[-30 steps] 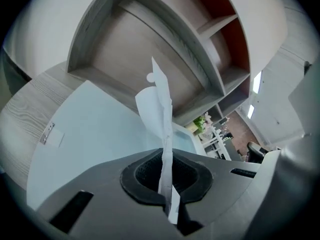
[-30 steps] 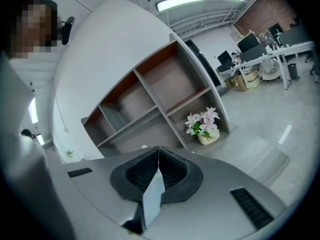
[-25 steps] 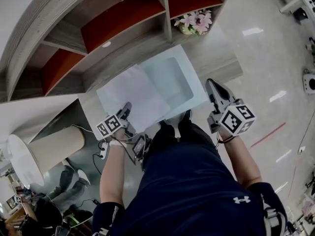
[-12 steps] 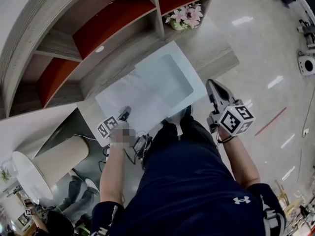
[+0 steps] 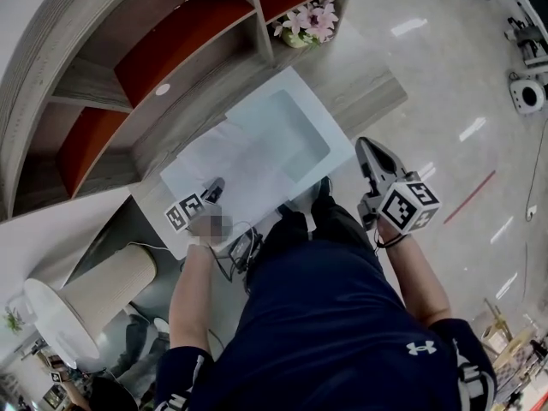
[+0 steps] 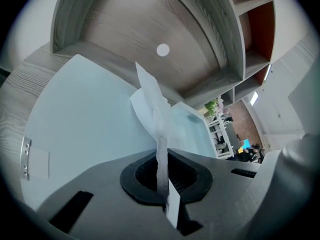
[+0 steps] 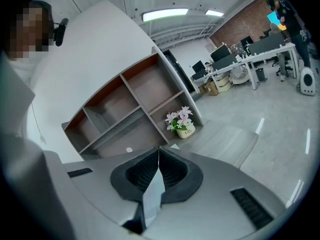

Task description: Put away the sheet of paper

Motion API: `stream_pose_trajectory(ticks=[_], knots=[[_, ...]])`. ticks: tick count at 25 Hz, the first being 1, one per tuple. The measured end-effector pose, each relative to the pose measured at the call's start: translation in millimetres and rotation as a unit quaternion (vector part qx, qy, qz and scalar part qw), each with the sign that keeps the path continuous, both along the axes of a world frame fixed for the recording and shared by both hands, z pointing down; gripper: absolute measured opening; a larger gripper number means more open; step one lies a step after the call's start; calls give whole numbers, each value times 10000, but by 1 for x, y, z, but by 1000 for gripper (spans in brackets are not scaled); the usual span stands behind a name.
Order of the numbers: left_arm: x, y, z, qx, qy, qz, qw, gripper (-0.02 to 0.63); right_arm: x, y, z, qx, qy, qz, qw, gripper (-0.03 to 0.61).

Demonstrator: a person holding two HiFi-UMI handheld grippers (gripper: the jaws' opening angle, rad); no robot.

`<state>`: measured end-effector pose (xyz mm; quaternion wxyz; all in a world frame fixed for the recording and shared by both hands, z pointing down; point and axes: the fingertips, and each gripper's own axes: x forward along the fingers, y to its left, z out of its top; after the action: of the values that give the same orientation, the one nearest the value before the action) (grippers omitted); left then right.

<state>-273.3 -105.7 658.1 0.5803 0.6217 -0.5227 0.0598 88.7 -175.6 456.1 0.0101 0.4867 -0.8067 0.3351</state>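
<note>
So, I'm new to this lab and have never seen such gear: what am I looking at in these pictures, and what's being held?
There is no robot here. A person holds a hand-held gripper in each hand. The head view looks down from a camera on the person's head, and each gripper view looks along that tool's own fingers. On the wooden desk lies what looks like a pale flat folder, with potted flowers by the shelves. The left gripper is shut on a sheet of paper, held over the folder. The right gripper is shut and empty, beside the desk.
</note>
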Motion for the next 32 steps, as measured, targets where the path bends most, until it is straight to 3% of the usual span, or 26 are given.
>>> stream_pose_trajectory(ticks=[13,32], knots=[[37,-30,10,21,172,418,9990,17,24,20,12,-158,61,427,9989,14],[123,-79,18,104,1075,-20,9942,17,50,32,17,-289,146,813,9962,14]])
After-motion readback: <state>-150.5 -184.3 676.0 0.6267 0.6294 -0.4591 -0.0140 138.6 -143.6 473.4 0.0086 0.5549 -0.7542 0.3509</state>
